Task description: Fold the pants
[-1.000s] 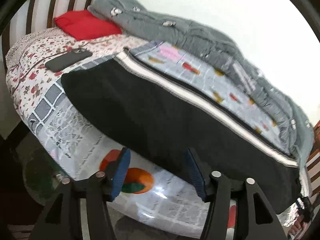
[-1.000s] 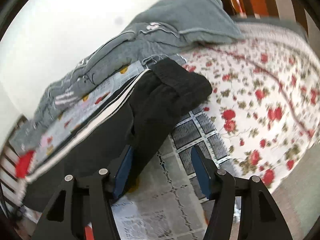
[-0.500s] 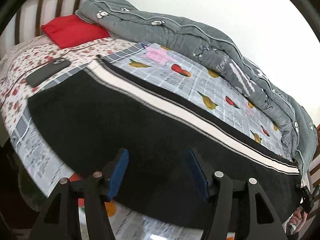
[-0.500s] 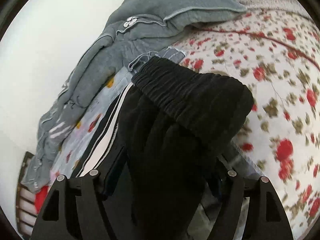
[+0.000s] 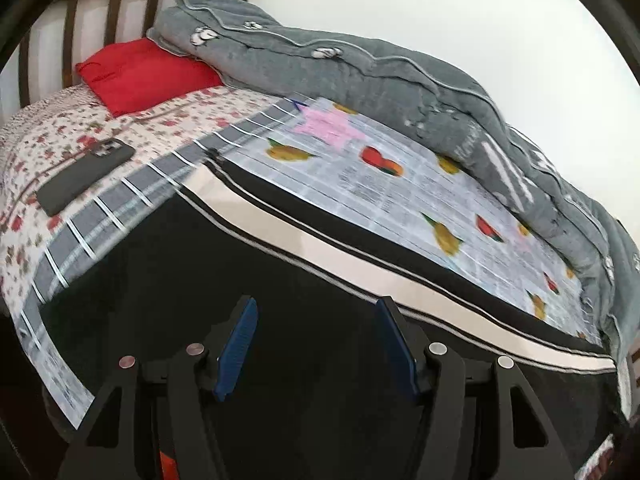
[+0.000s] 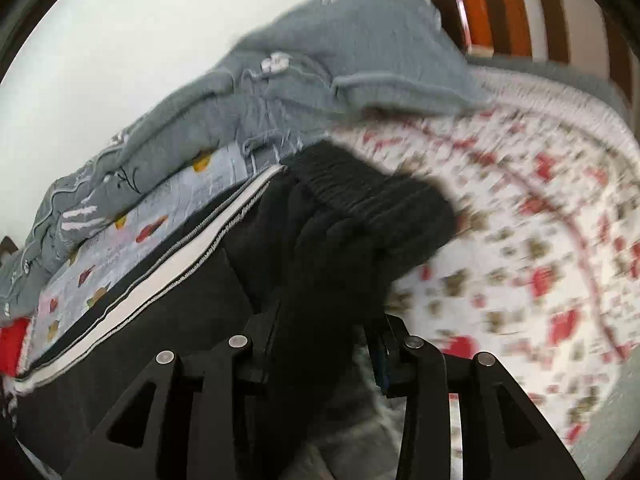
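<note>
Black pants [image 5: 224,264] with a white side stripe [image 5: 320,240] lie spread along the bed. My left gripper [image 5: 316,344] is open, its blue pads [image 5: 236,344] low over the black cloth with nothing between them. In the right wrist view my right gripper [image 6: 328,344] is shut on the pants' waistband end [image 6: 360,216]; the ribbed black cloth bunches up between the jaws and hides the pads. The rest of the pants [image 6: 140,312] trails off to the left.
A grey quilt [image 5: 400,80] is heaped along the wall. A red pillow [image 5: 144,72] lies by the wooden headboard [image 5: 112,0]. A dark phone [image 5: 84,176] rests on the floral sheet [image 6: 540,240]. A fruit-print cloth [image 5: 400,192] lies under the pants.
My left gripper has moved forward over the pants, still open. My right gripper has closed onto the waistband end and lifts the bunched cloth.
</note>
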`<action>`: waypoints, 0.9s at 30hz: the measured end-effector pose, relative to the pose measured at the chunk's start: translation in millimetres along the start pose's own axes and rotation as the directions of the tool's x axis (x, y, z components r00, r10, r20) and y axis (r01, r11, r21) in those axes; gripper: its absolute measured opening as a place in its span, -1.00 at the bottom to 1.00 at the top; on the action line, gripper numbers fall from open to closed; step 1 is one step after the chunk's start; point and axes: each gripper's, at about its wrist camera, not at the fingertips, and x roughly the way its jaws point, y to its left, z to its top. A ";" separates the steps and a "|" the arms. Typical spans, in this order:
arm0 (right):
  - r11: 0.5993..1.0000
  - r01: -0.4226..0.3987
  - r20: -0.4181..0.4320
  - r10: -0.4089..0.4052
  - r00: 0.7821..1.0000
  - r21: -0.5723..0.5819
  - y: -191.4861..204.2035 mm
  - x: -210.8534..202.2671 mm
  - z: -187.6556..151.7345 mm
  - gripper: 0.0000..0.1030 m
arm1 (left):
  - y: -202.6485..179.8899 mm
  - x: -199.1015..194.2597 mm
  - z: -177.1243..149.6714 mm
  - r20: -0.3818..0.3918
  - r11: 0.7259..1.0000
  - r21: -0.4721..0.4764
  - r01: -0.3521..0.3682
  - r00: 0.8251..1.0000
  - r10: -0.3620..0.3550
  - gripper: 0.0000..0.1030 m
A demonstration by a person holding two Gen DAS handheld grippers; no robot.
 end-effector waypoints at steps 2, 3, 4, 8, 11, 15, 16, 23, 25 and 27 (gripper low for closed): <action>0.998 0.053 0.063 -0.051 0.997 -0.021 -0.1 -25.6 7.0 -0.01 | 7.9 7.2 11.5 -0.001 0.999 0.010 -0.030 1.000 0.030 0.13; 0.997 0.067 0.089 -0.065 0.994 -0.025 2.3 -37.7 12.6 -0.01 | 11.2 9.6 16.5 0.002 0.999 0.015 -0.028 1.000 0.028 0.13; 0.997 0.072 0.101 -0.069 0.993 -0.027 6.6 -44.8 16.1 -0.01 | 14.0 11.3 21.7 0.007 1.000 0.019 -0.024 1.000 0.024 0.13; 0.995 0.067 0.123 -0.059 0.991 -0.068 42.3 -65.7 35.7 -0.01 | 28.5 20.6 43.8 0.021 1.000 0.013 -0.019 1.000 0.018 0.13; 0.993 0.022 0.121 -0.008 0.993 -0.115 82.1 -70.4 33.6 -0.01 | 43.0 32.1 58.5 0.018 1.000 0.000 -0.013 1.000 0.013 0.13; 0.981 0.009 0.089 0.008 0.996 -0.192 124.4 -62.6 21.3 0.03 | 64.9 53.9 70.6 -0.008 0.999 -0.044 0.007 1.000 -0.007 0.12; 0.978 0.010 0.079 0.007 0.997 -0.208 133.4 -58.9 17.6 0.03 | 67.8 59.1 72.0 -0.012 0.999 -0.046 0.002 1.000 -0.003 0.11; 0.968 0.005 0.004 -0.004 1.000 -0.251 166.1 -23.7 -2.2 0.03 | 79.1 95.3 89.3 -0.025 0.997 -0.024 -0.073 0.997 0.073 0.05; 0.970 -0.005 -0.021 0.000 1.000 -0.242 168.6 -13.2 -4.6 0.03 | 77.8 100.6 89.3 -0.021 0.996 -0.011 -0.091 0.996 0.091 -0.19; 0.971 -0.012 -0.036 0.004 0.999 -0.239 171.9 -5.1 -7.3 0.03 | 73.4 95.1 88.3 0.023 0.996 0.019 -0.090 0.996 0.089 -0.37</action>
